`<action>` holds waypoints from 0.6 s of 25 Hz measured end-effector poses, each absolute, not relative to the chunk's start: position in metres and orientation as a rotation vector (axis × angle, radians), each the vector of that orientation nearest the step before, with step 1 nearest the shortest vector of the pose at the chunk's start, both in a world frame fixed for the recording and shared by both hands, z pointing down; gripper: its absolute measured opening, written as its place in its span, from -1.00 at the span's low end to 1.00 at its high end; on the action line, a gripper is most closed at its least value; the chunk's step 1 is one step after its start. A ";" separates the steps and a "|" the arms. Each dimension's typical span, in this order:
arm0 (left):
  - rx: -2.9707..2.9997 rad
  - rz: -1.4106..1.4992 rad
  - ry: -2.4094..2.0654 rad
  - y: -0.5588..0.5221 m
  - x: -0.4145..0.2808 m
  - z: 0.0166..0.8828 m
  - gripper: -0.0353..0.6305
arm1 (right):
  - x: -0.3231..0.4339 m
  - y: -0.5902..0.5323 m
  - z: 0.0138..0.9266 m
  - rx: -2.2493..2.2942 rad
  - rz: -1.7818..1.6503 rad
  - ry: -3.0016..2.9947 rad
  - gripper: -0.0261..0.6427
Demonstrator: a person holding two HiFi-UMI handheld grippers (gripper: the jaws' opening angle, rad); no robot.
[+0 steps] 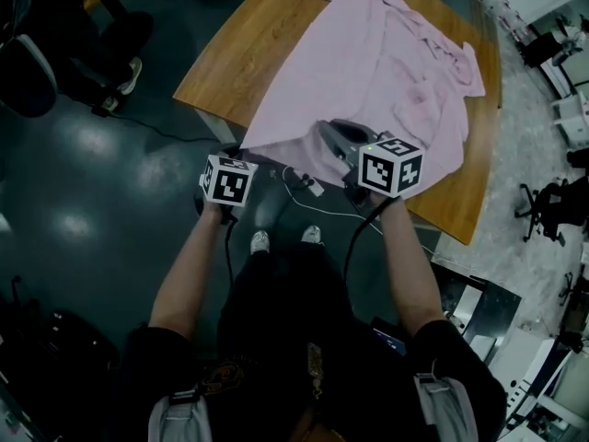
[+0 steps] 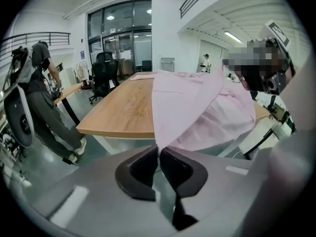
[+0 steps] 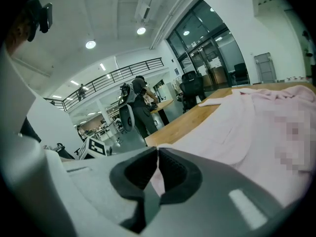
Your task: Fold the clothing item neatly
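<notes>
We have our left gripper [image 2: 159, 148] closed tight on a near corner of the pink shirt [image 1: 368, 72], and the cloth rises from its jaws in a taut fold. Our right gripper [image 3: 157, 151] is clamped as well, with a sliver of the same pink fabric pinched between its jaws. We hold the shirt by its near edge, drawn just past the front rim of the wooden worktop [image 1: 244, 58]. The rest of the garment lies spread and rumpled across the top. Off to the left of the worktop a person in dark clothes [image 2: 39, 98] stands on the grey floor [image 1: 83, 182]. A black office chair [image 2: 105, 75] sits at the worktop's far end.
</notes>
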State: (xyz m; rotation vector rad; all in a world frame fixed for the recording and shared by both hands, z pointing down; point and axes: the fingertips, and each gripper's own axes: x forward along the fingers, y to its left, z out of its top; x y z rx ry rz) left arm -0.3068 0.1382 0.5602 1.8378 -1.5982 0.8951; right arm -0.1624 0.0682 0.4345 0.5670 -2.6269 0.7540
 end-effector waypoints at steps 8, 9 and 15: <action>1.923 1.143 -1.491 0.152 -0.331 0.582 -0.82 | -0.143 0.137 0.516 0.676 0.945 -2.460 -0.88; 1.930 1.165 -1.472 0.153 -0.332 0.587 -0.82 | -0.141 0.143 0.527 0.684 0.962 -2.437 -0.88; 1.929 1.249 -1.380 0.168 -0.334 0.611 -0.79 | -0.128 0.165 0.584 0.709 1.003 -2.303 -0.88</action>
